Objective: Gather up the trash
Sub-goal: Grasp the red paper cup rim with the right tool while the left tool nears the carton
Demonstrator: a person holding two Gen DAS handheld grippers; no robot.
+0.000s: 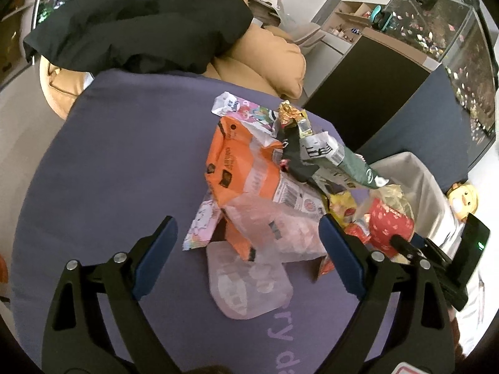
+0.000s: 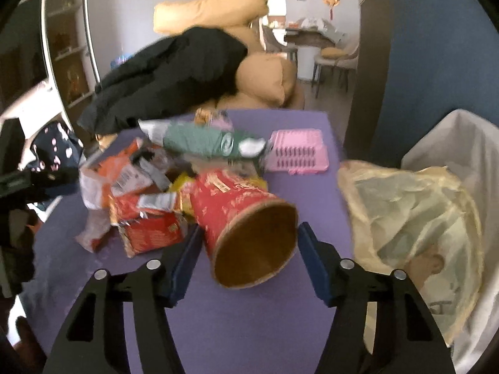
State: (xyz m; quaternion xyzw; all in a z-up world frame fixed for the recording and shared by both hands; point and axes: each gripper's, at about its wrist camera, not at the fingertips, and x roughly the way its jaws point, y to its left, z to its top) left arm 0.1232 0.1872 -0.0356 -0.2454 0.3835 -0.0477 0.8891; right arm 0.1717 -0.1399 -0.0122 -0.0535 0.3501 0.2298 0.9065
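Observation:
A heap of wrappers lies on the purple mat (image 1: 109,171): an orange bag (image 1: 237,168), a clear plastic bag (image 1: 274,227), a clear pouch (image 1: 246,283), a green packet (image 1: 349,162) and a red paper cup (image 1: 389,224). My left gripper (image 1: 248,230) is open, its fingers either side of the clear plastic bag. In the right wrist view the red cup (image 2: 246,227) lies on its side, mouth toward me, between the fingers of my open right gripper (image 2: 248,249). The green packet (image 2: 205,140) lies behind it.
A white-lined bin (image 2: 461,162) stands at the right with a yellowish plastic bag (image 2: 405,230) hanging over its rim. A pink tray (image 2: 296,152) lies at the mat's far side. A black jacket (image 2: 168,74) covers tan cushions (image 2: 268,81) behind.

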